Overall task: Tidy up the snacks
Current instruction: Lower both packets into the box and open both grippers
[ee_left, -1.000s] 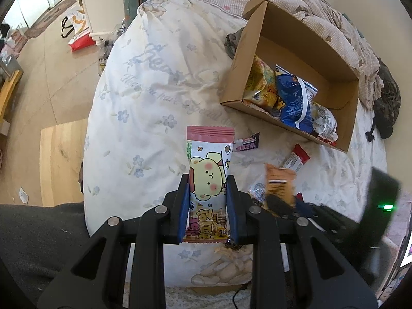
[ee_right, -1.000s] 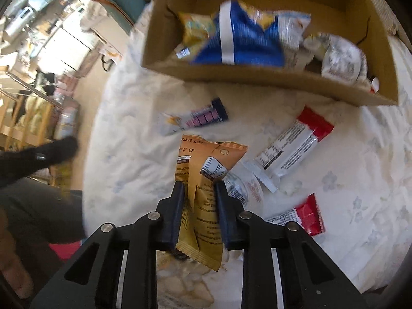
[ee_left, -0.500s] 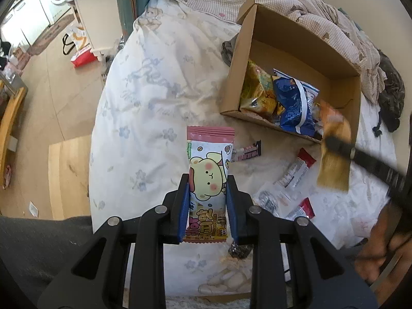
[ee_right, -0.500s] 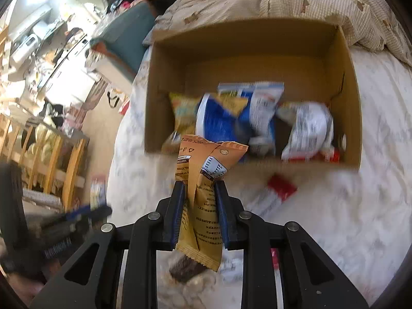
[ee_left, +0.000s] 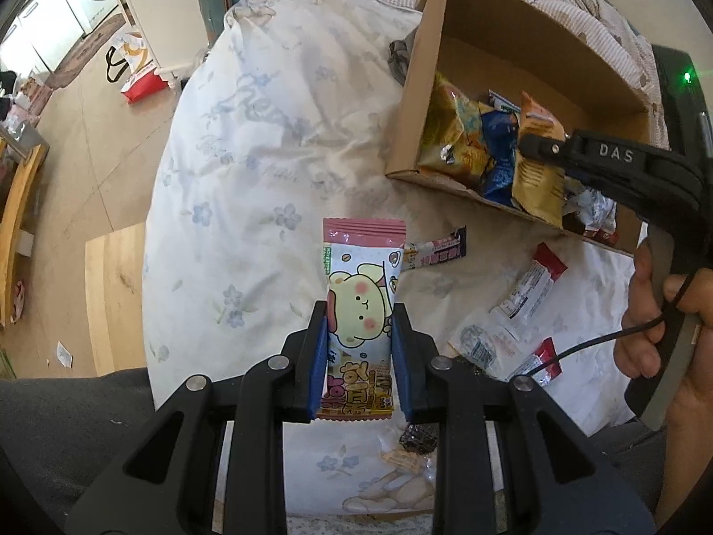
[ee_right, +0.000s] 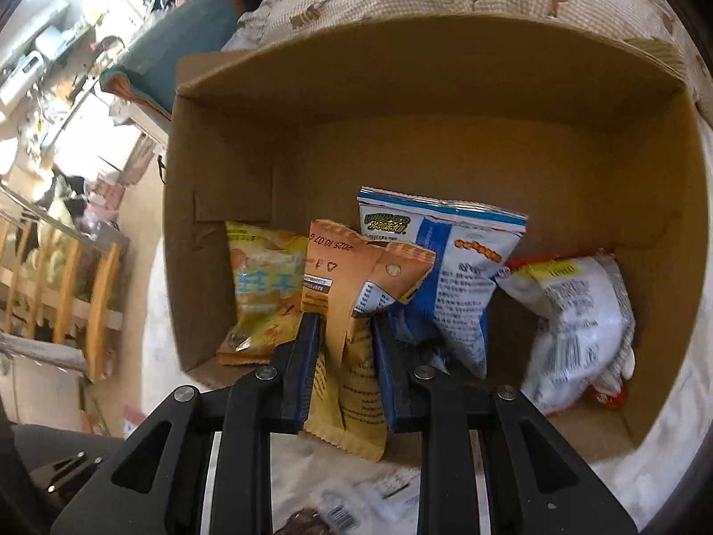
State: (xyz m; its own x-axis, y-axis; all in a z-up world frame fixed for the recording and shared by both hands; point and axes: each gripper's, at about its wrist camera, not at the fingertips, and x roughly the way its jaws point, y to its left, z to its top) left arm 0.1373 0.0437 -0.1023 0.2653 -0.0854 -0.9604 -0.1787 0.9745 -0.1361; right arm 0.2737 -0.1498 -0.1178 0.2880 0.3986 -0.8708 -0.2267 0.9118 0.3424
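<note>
Two wrist cameras, both angled steeply down.
Left view stands back over the bed (ee_left: 267, 169); right view sits close above the cardboard box (ee_right: 445, 156), which both share.

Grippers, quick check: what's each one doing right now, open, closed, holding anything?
Left gripper: closed on the pink cartoon-dog snack packet, above the bed.
Right gripper: closed on the orange snack packet, at the cardboard box.

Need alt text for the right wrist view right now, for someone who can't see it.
The right hand-held gripper holds an orange snack packet over the near edge of an open cardboard box. Inside lie a yellow bag, a blue-and-white bag and a white bag.
</note>
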